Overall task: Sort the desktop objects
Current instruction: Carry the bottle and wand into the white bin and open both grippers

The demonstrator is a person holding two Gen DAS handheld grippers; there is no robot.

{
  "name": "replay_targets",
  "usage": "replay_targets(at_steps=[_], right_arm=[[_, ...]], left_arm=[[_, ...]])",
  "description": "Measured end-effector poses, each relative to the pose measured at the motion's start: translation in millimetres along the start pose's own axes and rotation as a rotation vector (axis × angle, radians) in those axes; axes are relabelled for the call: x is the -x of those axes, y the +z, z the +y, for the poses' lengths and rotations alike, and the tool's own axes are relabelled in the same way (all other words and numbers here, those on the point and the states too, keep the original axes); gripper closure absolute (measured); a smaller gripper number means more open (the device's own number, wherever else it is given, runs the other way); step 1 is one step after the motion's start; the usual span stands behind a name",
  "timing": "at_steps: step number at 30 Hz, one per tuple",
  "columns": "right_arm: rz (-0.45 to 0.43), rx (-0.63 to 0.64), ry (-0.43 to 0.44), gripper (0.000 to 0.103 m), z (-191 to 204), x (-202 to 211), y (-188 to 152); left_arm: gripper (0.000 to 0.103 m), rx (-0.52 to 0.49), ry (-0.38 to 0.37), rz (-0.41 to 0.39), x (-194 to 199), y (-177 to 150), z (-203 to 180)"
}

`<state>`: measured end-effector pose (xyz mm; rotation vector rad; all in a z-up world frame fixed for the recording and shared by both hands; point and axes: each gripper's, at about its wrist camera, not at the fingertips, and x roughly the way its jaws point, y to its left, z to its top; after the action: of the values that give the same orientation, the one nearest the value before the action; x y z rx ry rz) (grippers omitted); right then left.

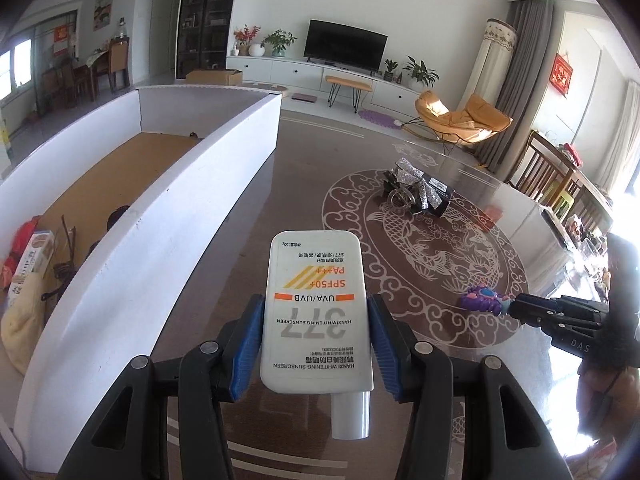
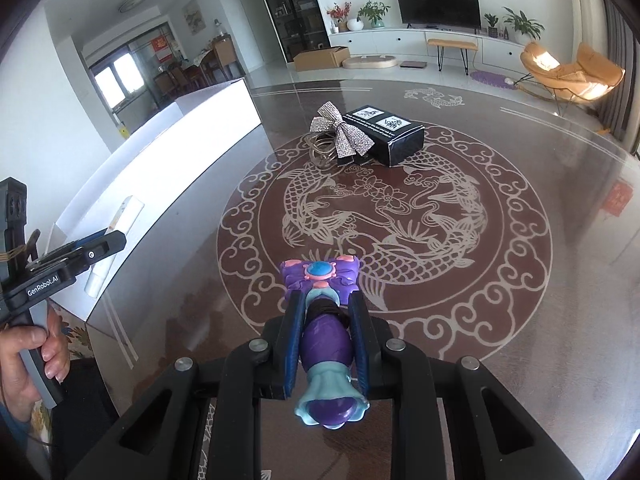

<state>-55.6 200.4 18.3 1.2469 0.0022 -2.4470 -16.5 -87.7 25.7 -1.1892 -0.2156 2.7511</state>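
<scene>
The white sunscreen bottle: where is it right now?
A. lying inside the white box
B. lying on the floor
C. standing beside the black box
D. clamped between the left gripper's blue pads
D: the sunscreen bottle sits between the blue pads of the left gripper, above the table.

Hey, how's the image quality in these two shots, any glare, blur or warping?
Left wrist view: sharp, sunscreen tube label readable, box wall bowed by the fisheye, window glare on the right. Right wrist view: sharp, glossy table reflects light, box wall washed out.
</scene>
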Motion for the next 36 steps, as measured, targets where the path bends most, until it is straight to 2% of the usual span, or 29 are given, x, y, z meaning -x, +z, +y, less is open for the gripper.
replay_targets(at_steps=[3, 9, 14, 17, 21, 23, 26, 31, 36], right_arm=[[0.092, 0.057, -0.026, 0.08, 6.2, -14.1, -10.2], [0.189, 0.134, -0.055, 0.079, 10.2, -32.0, -15.0], [0.212, 0.15, -0.055, 0.081, 12.9, -42.8, -10.5], [0.191, 0.065, 0.011, 0.081, 7.5, -34.6, -0.5], [0.1, -0.073, 0.198, 0.081, 14.8, -4.7, 30.0], [0.054, -0.067, 0.272, 0.081, 37.5, 9.0, 54.0], [-0.01, -0.003, 0.362, 0.081, 94.1, 21.1, 97.5], [-0.082, 0.137, 0.457, 0.081, 216.2, 2.2, 160.8], [-0.047, 0.209, 0.467, 0.081, 313.8, -54.5, 181.1]], left_arm=[[0.052, 0.016, -0.002, -0.001, 6.9, -4.3, 6.0], [0.052, 0.019, -0.012, -0.011, 8.1, -7.5, 5.8], [0.052, 0.039, -0.041, -0.007, 11.1, -8.6, 6.8], [0.052, 0.062, -0.064, -0.029, 28.9, -1.6, 15.6], [0.052, 0.11, -0.066, -0.087, 62.1, 21.0, 44.9], [0.052, 0.119, -0.022, -0.117, 76.8, 34.2, 66.7], [0.052, 0.146, 0.08, -0.134, 86.0, 50.8, 109.7], [0.052, 0.233, 0.2, -0.048, 72.7, 59.1, 185.8], [0.052, 0.281, 0.241, 0.032, 50.7, 47.1, 220.0]])
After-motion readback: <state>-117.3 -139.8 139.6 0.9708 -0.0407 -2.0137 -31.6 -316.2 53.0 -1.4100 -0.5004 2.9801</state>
